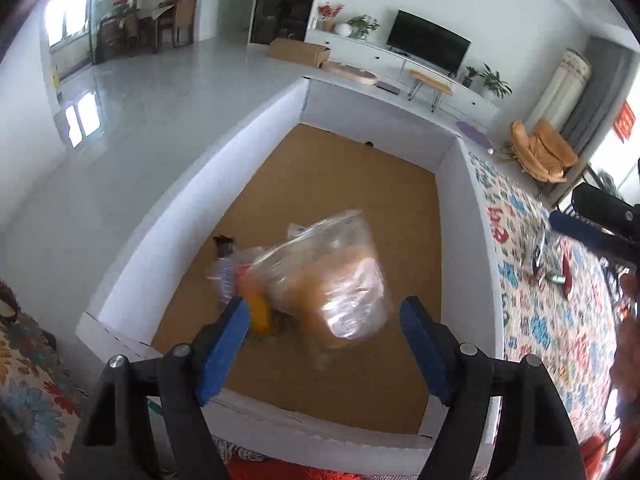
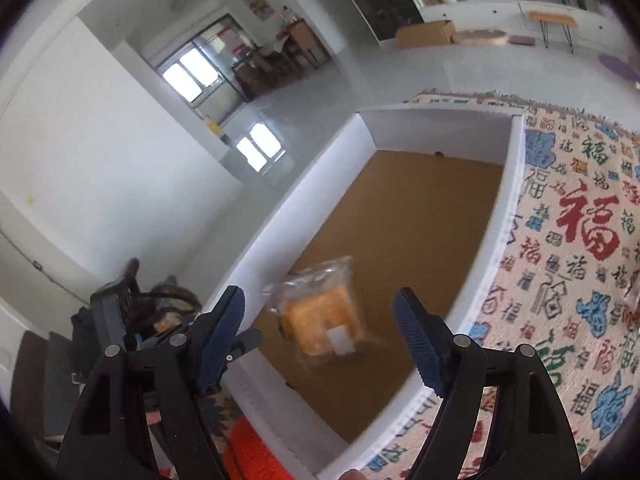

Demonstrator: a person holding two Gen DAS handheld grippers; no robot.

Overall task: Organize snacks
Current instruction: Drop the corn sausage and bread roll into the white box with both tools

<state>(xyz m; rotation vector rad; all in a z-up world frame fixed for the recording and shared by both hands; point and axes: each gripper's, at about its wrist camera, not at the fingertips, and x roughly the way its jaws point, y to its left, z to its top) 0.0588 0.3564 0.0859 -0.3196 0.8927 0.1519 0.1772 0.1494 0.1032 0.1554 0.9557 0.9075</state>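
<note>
A clear plastic bag of orange-brown bread [image 1: 336, 280] lies in a white cardboard box [image 1: 472, 216] with a brown floor. It is blurred, so I cannot tell if it is at rest. Beside it, on its left, are a small bottle with a dark cap [image 1: 224, 264] and an orange packet [image 1: 260, 312]. My left gripper [image 1: 324, 316] is open and empty above the bag. In the right wrist view the same bag [image 2: 324, 316] lies in the box [image 2: 512, 184], with my right gripper [image 2: 320, 308] open and empty above it.
The box sits on a patterned cloth with red and blue characters [image 2: 580, 240]. Small items [image 1: 560, 272] lie on the cloth right of the box. The right gripper's body [image 1: 600, 208] shows at the right edge. The left gripper's body [image 2: 116, 312] shows left of the box.
</note>
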